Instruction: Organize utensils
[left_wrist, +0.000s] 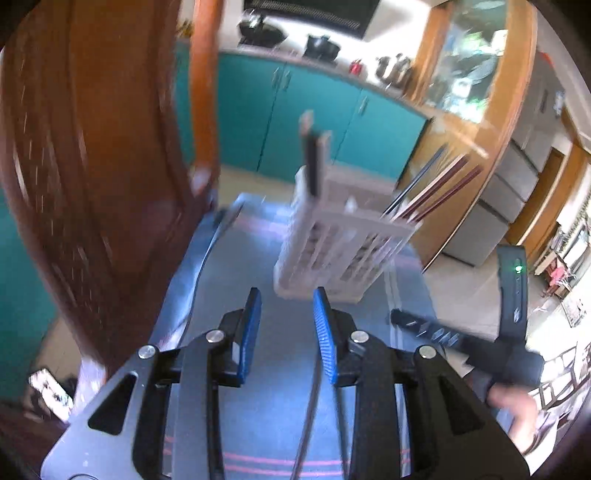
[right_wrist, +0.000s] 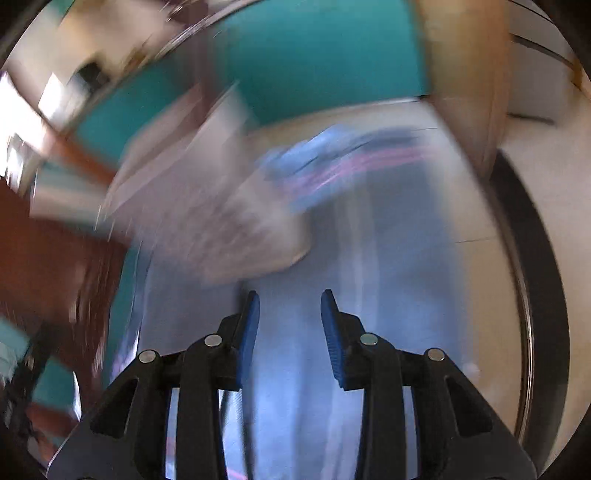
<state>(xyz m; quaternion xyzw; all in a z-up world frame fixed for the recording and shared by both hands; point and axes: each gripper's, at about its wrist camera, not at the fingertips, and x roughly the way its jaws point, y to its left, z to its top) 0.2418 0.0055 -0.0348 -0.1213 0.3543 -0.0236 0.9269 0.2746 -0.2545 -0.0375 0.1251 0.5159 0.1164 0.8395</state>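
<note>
Utensil caddy (left_wrist: 332, 240) upright on cloth; left tongs (left_wrist: 287, 295), right tongs (right_wrist: 290, 297) angled down, parted, empty

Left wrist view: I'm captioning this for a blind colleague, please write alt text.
A white slotted utensil holder stands on a blue striped cloth, with chopsticks leaning out at its right. The open left gripper, with blue fingers, is empty just before it; teal cabinets lie behind.
</note>
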